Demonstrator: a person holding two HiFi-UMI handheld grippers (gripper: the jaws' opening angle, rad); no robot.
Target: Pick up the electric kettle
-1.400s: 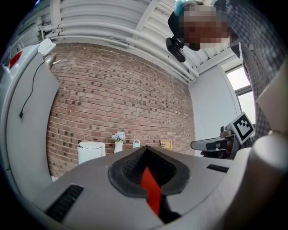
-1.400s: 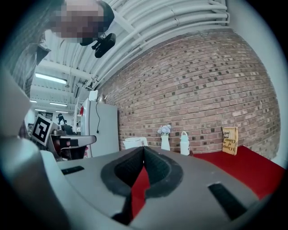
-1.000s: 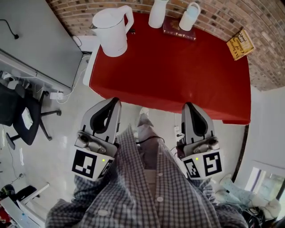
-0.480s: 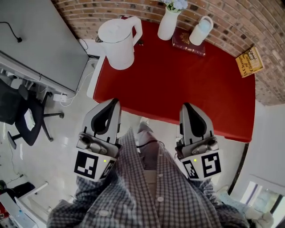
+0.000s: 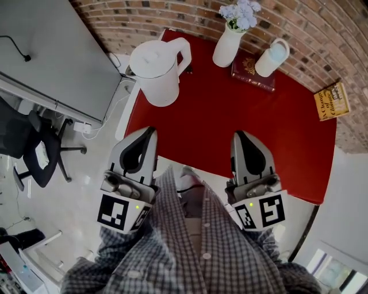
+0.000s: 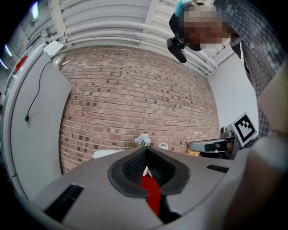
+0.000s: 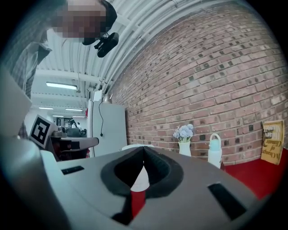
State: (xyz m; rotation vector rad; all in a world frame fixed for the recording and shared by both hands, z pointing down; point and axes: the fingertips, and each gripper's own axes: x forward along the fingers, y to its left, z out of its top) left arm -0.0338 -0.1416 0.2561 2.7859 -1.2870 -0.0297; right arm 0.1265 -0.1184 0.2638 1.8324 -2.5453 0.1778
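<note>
Premises: an office or workroom, not a home. Evidence:
- A wheeled office chair (image 5: 34,158) stands on a pale glossy floor (image 5: 80,195) left of the left claw (image 5: 148,132).
- A large grey panel (image 5: 52,57) with a cable (image 5: 14,43) stands ahead and left of that claw.
- Loose leads (image 5: 100,123) trail across the floor.
- A bare brick wall (image 5: 172,17) rises ahead of the claw, behind a red table (image 5: 241,120).
- Strip lights (image 7: 60,85) and exposed ceiling pipes (image 6: 108,38) run overhead.
</note>
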